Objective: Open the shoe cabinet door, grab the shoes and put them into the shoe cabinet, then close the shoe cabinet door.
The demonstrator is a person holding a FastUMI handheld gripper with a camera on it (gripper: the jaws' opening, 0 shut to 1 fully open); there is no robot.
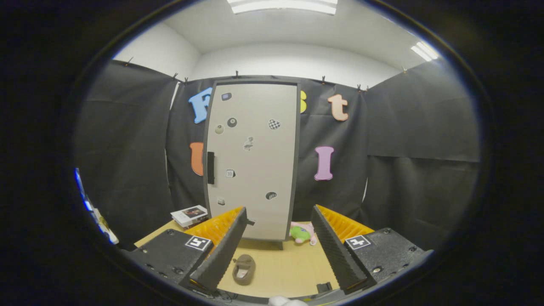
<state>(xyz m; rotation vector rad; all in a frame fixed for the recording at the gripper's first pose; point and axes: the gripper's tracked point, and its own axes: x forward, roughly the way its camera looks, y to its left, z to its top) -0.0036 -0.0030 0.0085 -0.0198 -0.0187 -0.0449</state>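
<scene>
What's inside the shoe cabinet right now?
Cannot tell: the shoe cabinet door is closed, hiding its inside. A brown shoe lies on the table between the open gripper's fingers.

The right fingers (335, 246) hide part of the plush toy (302, 233).

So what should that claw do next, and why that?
Probably move forward toward the dark handle on the shoe cabinet door. The door looks shut, so the brown shoe on the table has nowhere to go yet. The claw is open, holds nothing, and the cabinet stands beyond its fingers.
</scene>
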